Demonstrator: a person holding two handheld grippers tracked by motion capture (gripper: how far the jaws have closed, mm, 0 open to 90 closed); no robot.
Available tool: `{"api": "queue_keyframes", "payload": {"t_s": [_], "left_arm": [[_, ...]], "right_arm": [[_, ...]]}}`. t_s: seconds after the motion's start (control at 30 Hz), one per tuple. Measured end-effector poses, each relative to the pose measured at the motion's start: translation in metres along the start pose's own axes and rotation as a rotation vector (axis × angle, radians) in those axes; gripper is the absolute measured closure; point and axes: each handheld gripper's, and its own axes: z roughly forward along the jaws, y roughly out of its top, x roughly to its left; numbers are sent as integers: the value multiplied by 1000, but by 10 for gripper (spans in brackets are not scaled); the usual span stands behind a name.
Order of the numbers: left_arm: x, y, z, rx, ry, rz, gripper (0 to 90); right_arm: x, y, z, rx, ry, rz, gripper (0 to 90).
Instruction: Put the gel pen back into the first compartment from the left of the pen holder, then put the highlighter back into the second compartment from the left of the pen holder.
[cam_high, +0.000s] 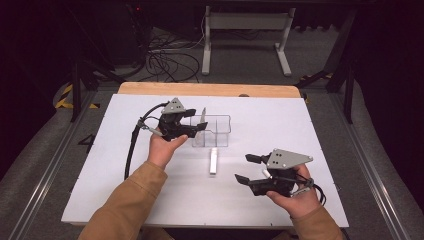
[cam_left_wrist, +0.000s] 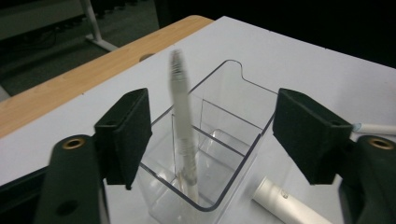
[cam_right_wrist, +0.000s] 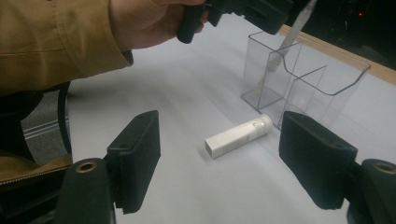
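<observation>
My left claw (cam_left_wrist: 212, 135) hangs released over the clear organizer (cam_left_wrist: 219, 140) — its jaws stand wide on either side of the white pen (cam_left_wrist: 183, 126), which leans tilted in a near compartment, its tip on the bottom, touching neither pad. My right claw (cam_right_wrist: 219, 158) is released too, holding nothing, low over the white surface (cam_high: 280, 120) and aimed at the white tube (cam_right_wrist: 238, 136) lying flat just beside the organizer.

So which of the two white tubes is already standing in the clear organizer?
The thin one, leaning upright in the organizer's near compartment between the open left tool's jaws. The thicker tube lies flat on the table in front of the organizer.
</observation>
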Motion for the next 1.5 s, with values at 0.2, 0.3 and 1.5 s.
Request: {"api": "queue_keyframes", "payload": {"t_s": [0.2,0.3,1.5], "left_arm": [[-13,4,-22,-32,33,47,205],[-17,1,-32,-54,16,38,193],[-50,-50,-105,-25,44,58,13]], "right_arm": [[-5,1,-8,-10,-36,19,299],[-7,1,-11,-6,-56,22,298],[-15,-3,-22,76,-159,68,366]]}}
